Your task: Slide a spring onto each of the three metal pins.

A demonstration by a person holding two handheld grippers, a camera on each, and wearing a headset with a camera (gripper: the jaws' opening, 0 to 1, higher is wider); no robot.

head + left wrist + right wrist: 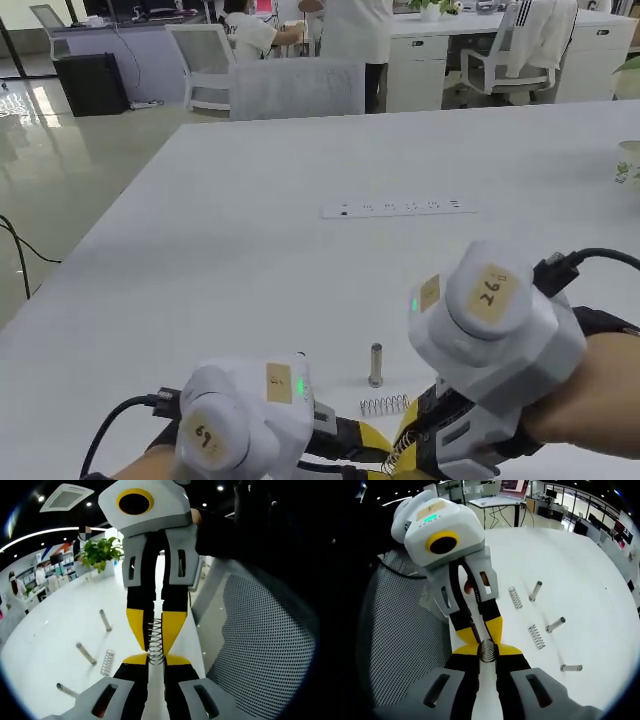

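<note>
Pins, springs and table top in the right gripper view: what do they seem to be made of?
Pins: likely bare metal, silvery and smooth, with bright glints along their round sides. Springs: probably thin steel wire, grey, shiny, in open coils. Table top: white and slightly glossy, with soft reflections; laminate or painted board, I cannot tell.

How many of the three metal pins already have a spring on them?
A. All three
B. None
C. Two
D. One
B: in the right gripper view all three metal pins are bare, two loose springs lie beside them on the table, and a third spring is pinched between the tongs of the left gripper and the right gripper.
</note>
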